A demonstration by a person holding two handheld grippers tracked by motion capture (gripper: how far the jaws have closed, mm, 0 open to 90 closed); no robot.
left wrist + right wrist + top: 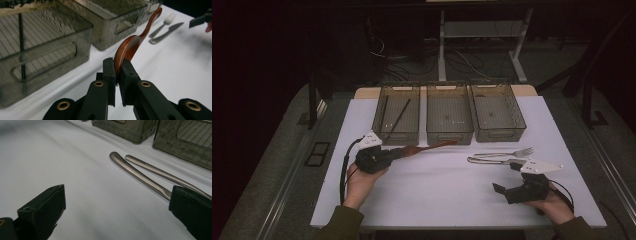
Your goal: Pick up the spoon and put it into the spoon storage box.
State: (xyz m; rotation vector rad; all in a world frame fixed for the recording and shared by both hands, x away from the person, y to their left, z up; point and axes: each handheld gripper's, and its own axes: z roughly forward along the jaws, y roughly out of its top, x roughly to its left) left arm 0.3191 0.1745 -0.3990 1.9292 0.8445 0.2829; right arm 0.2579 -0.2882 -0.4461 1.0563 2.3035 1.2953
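From above, the left claw (398,152) grips a wooden spoon (432,146) by its bowl, handle toward three o'clock before the bins (449,112). Its own view shows a thin edge pinch that could twist loose. The right claw (117,212) gapes, released, the knife (140,173) and fork (162,172) at one o'clock.

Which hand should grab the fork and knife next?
Right. Its tongs are open beside the fork and knife; the left tongs are shut on the wooden spoon.

The wooden spoon's (130,47) bowl tip is hidden between the left gripper's (117,75) jaws.
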